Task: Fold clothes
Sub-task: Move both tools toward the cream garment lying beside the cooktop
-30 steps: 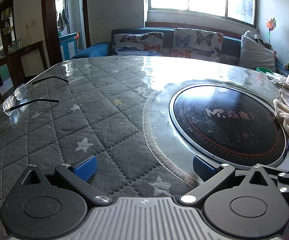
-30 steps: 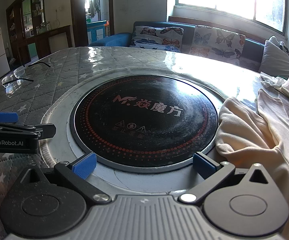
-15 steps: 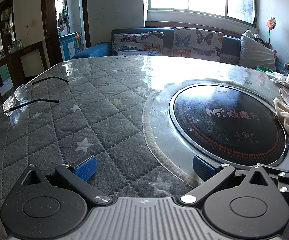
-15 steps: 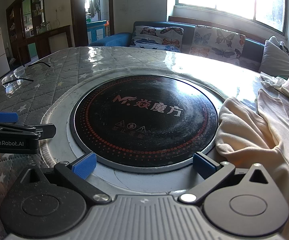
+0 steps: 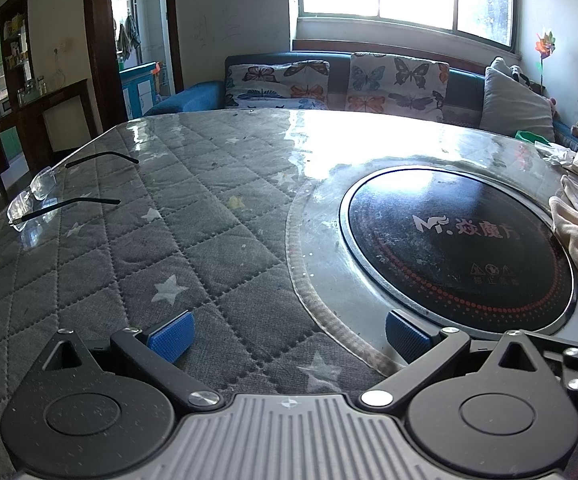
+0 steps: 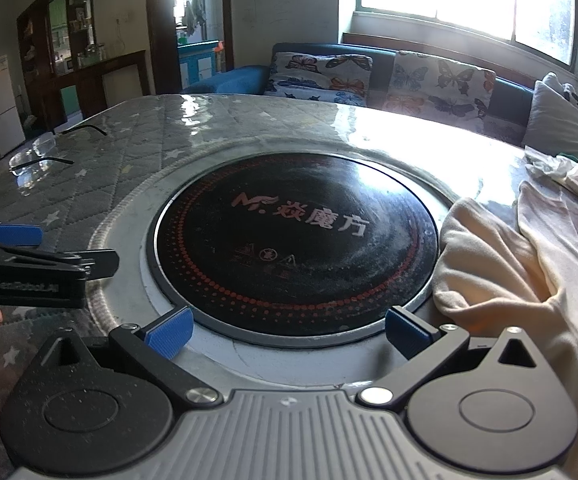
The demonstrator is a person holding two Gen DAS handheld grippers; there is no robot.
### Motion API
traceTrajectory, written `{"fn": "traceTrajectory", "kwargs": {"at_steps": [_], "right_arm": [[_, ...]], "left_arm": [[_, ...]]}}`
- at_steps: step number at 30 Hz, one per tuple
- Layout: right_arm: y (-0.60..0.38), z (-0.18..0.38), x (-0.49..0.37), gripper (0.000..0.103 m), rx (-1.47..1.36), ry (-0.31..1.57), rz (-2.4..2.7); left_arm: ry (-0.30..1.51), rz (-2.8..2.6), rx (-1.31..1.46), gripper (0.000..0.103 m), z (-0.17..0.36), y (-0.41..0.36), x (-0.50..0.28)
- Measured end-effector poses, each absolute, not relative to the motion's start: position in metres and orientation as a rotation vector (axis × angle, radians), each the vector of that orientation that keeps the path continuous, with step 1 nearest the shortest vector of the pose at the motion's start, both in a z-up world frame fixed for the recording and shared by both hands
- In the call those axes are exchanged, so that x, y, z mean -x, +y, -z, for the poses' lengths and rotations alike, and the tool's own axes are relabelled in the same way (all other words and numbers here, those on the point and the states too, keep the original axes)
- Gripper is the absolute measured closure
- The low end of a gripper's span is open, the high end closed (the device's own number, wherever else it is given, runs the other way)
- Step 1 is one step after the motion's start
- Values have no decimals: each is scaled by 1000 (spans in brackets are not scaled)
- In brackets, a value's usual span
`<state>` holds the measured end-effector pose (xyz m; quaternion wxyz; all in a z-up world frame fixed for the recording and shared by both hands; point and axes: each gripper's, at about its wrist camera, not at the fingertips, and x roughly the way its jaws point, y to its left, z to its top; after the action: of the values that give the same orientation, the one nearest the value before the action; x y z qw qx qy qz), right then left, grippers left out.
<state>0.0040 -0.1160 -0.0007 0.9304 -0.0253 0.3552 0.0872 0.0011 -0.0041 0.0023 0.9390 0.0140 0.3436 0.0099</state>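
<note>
A round table (image 5: 217,216) covered with a grey quilted star-print cloth under a glossy clear sheet fills both views, with a blue sofa (image 6: 245,74) carrying butterfly cushions on its far side below a bright window. Set into the table's middle is a black round cooktop (image 6: 297,236) ringed in metal. A cream garment (image 6: 501,264) lies crumpled on the right part of the table, its near left edge touching the cooktop's rim. The right gripper (image 6: 287,330) hovers low at the cooktop's near rim, jaws spread wide and holding nothing; the garment lies just right of its right finger, outside the gap. The left gripper (image 5: 289,334) sits further left over the cloth, jaws likewise wide apart and empty, well apart from the garment at the far right. A pair of rimless glasses (image 5: 45,196) rests near the table's left edge.
</note>
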Motion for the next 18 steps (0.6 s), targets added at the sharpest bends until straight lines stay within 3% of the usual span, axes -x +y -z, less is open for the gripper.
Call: {"fn": "traceTrajectory", "kwargs": {"at_steps": [18], "right_arm": [[-130,-46,48,0,112,657,-267]], "left_arm": [[729,37,-17,0,-26,-26,18]]}}
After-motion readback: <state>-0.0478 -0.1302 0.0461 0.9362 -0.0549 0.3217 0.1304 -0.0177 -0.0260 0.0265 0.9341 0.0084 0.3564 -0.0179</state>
